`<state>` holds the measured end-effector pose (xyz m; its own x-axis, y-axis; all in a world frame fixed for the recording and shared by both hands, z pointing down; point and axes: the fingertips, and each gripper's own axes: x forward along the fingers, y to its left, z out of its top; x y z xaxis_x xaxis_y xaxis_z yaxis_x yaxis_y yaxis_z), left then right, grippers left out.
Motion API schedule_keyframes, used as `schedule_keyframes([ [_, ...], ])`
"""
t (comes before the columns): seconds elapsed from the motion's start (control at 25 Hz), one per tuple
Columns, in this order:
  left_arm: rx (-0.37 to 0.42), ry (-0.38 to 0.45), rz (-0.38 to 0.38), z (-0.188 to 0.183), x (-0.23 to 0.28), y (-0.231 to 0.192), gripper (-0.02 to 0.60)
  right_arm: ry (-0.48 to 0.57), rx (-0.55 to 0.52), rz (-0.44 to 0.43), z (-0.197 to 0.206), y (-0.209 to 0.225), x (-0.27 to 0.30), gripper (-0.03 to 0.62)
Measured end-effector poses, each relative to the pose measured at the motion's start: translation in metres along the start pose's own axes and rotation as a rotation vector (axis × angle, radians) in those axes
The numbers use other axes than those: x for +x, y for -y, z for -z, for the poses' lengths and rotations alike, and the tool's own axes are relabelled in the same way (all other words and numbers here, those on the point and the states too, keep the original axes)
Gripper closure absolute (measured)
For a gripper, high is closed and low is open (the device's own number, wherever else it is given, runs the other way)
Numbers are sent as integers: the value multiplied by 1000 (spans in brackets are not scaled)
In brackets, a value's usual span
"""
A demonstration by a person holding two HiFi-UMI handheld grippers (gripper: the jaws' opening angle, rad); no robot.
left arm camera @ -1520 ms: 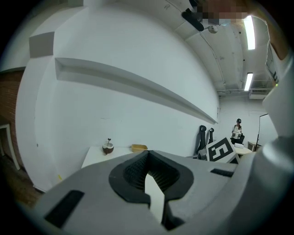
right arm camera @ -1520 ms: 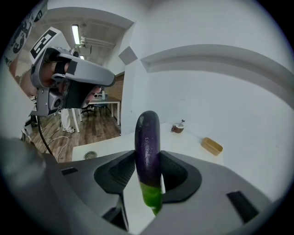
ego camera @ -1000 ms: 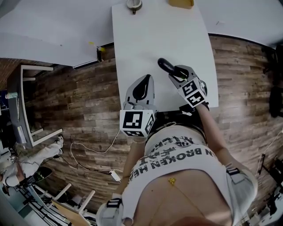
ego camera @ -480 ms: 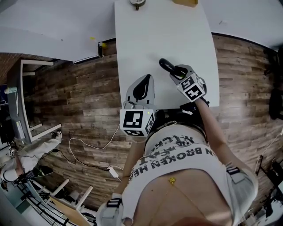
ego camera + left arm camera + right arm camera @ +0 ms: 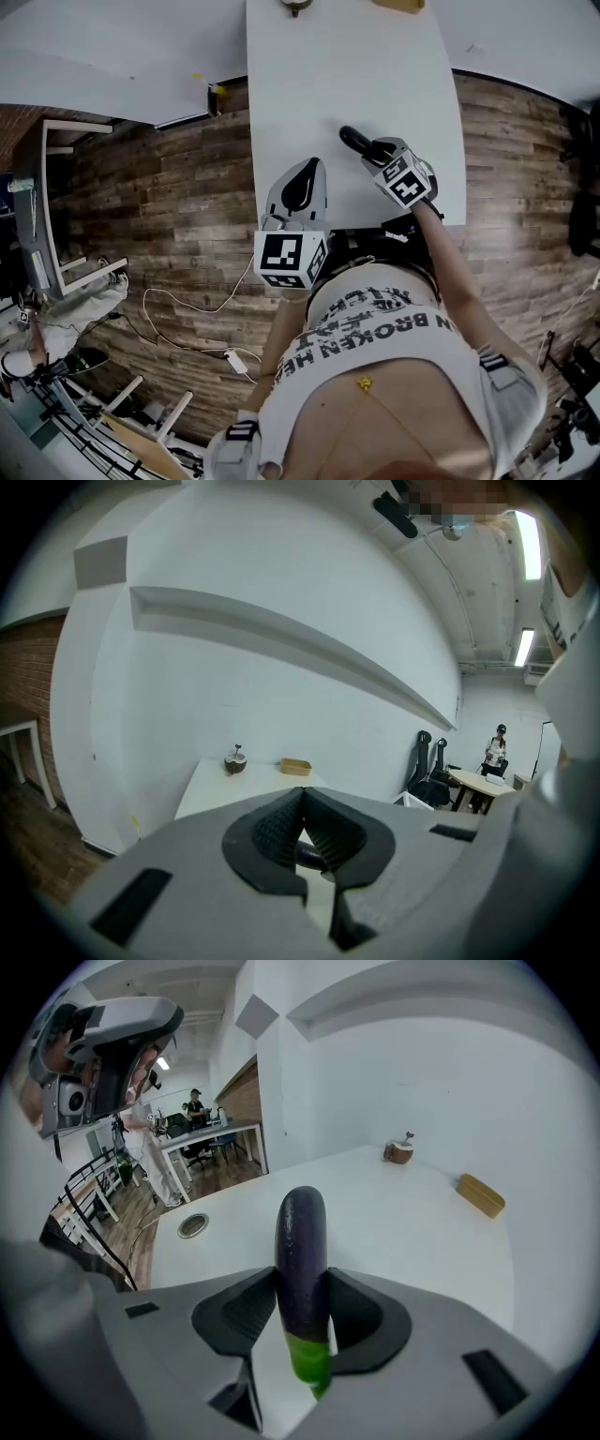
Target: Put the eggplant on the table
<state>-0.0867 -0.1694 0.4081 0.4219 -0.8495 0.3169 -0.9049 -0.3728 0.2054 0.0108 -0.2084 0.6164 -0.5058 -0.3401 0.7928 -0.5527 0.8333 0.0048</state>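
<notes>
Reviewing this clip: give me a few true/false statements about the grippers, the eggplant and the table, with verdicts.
1. The right gripper grips the eggplant. True.
2. The eggplant's green end points away from the gripper. False: the purple end points away and the green end is nearest the camera.
3. The left gripper holds something. False: its jaws are together with nothing between them.
4. A tan tray sits near the far end of the table. True.
</notes>
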Motion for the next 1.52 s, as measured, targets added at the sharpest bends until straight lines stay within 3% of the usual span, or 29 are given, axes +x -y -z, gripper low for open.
schedule_keyframes([
  [0.76, -10, -10, -19, 10, -13, -7, 583, -120, 7, -60, 31, -16, 34, 424],
  [1.52, -15, -20, -18, 13, -16, -8, 583, -151, 10, -74, 49, -19, 41, 424],
])
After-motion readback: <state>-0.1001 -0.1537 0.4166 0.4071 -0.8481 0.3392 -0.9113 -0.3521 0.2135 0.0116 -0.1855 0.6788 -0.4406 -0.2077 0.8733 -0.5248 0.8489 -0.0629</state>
